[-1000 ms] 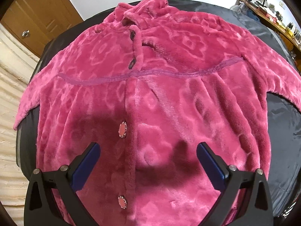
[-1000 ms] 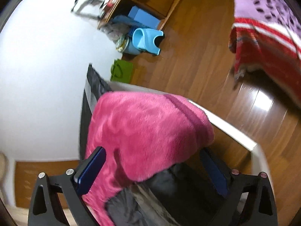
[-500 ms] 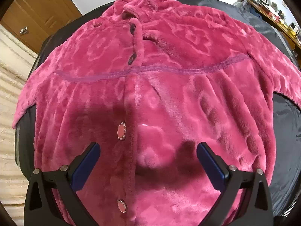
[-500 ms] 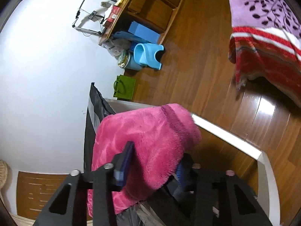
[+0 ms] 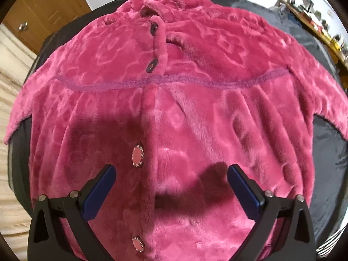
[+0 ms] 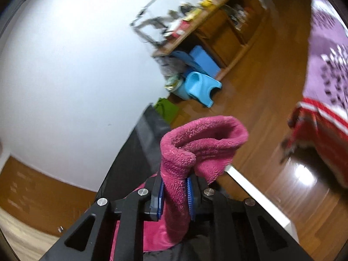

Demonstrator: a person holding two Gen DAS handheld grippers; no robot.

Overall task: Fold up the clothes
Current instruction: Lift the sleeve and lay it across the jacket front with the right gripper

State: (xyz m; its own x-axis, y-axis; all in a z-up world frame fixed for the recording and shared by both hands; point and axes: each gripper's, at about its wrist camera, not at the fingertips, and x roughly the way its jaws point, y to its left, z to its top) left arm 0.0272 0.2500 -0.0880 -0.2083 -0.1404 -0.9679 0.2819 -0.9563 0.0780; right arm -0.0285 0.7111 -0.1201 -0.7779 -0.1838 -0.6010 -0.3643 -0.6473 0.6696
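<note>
The right gripper (image 6: 174,198) pinched the pink fleece jacket's (image 5: 174,113) cuff (image 6: 202,143) at twelve o'clock, likely to fold it inward, while the left gripper (image 5: 171,187) hovered wide over the buttoned front, holding nothing.

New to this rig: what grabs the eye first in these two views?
The pink fleece jacket fills the left wrist view, spread front-up and buttoned on a dark cover, with the left gripper above its lower front, jaws wide open. In the right wrist view the right gripper is clamped on a bunched sleeve cuff, raised against a blurred room.
</note>
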